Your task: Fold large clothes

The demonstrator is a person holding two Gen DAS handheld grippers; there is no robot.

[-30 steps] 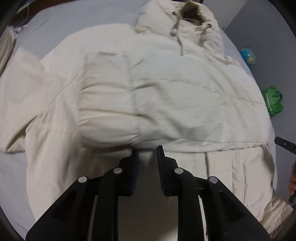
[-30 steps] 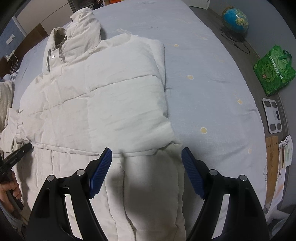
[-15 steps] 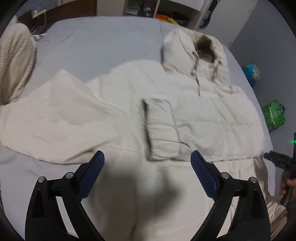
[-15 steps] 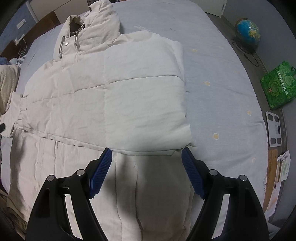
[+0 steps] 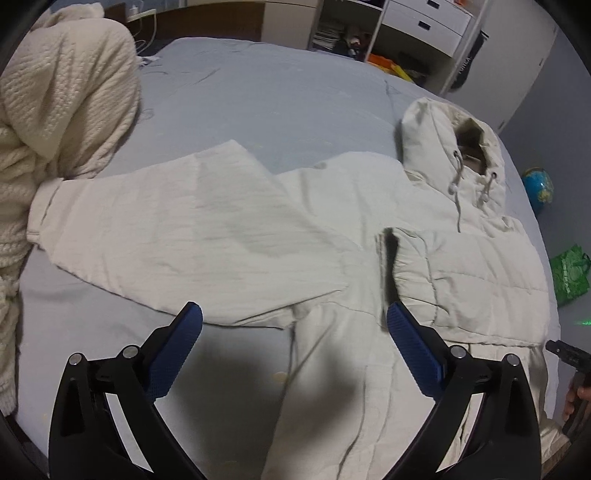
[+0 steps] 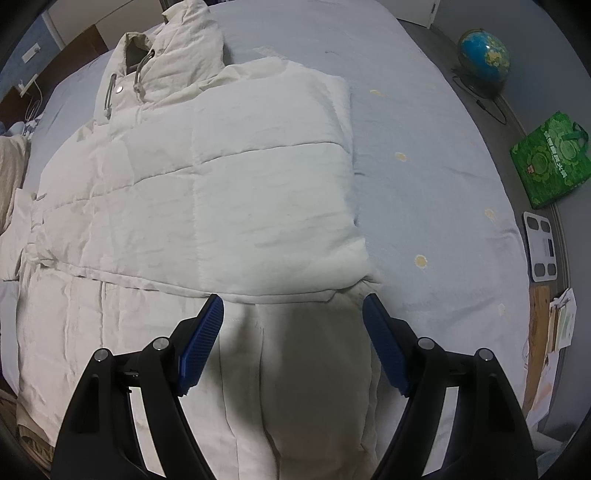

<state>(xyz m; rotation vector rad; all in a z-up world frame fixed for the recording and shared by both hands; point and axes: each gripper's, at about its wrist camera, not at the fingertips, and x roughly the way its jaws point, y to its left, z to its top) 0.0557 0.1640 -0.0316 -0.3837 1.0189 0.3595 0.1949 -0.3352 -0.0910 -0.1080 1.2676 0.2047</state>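
Observation:
A cream quilted hooded jacket (image 5: 332,258) lies flat on a grey-blue bed (image 5: 258,92). One sleeve (image 6: 258,206) is folded across the chest; it also shows in the left wrist view (image 5: 461,273). The other sleeve (image 5: 177,236) lies spread out to the left. The hood (image 5: 454,147) points to the far side. My left gripper (image 5: 293,328) is open and empty above the jacket's side, below the spread sleeve. My right gripper (image 6: 293,317) is open and empty above the lower body, just below the folded sleeve's edge.
A cream knitted garment (image 5: 55,110) lies at the bed's left edge. On the floor to the right are a globe (image 6: 484,55), a green bag (image 6: 543,158) and a white scale (image 6: 543,243). Shelves and drawers (image 5: 388,29) stand beyond the bed.
My left gripper opened from nearly shut and drew back to the left, bringing the spread sleeve into view. My right gripper stayed open and shifted slightly over the jacket.

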